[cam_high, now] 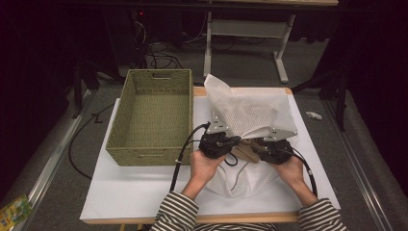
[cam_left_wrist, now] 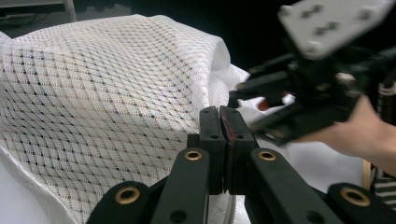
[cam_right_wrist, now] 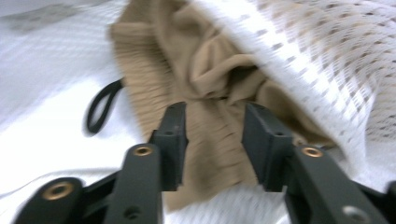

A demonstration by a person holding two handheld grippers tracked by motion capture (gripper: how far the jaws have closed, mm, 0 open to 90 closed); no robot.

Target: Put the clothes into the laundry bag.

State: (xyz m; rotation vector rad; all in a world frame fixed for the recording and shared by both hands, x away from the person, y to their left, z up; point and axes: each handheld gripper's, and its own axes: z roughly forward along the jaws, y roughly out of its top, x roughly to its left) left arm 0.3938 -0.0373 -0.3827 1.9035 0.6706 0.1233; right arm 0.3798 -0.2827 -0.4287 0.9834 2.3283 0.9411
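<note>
We are at a big white table (cam_high: pixel 120 192). On its left side stands a green woven basket (cam_high: pixel 153 118) with nothing in it that we can see. To the right of the basket is a white net laundry bag (cam_high: pixel 250 113), partly held up. Our left gripper (cam_left_wrist: pixel 223 123) has its jaws squeezed tight on the edge of that net bag and lifts it. A soft tan cloth (cam_right_wrist: pixel 210 93) pokes out from under the bag's edge, near the middle of the table. Our right gripper (cam_right_wrist: pixel 215 140) has its jaws about half open, with the tan cloth between them but not pinched. We think the cloth is partly in the bag. Getting the rest in or out is left to do.
</note>
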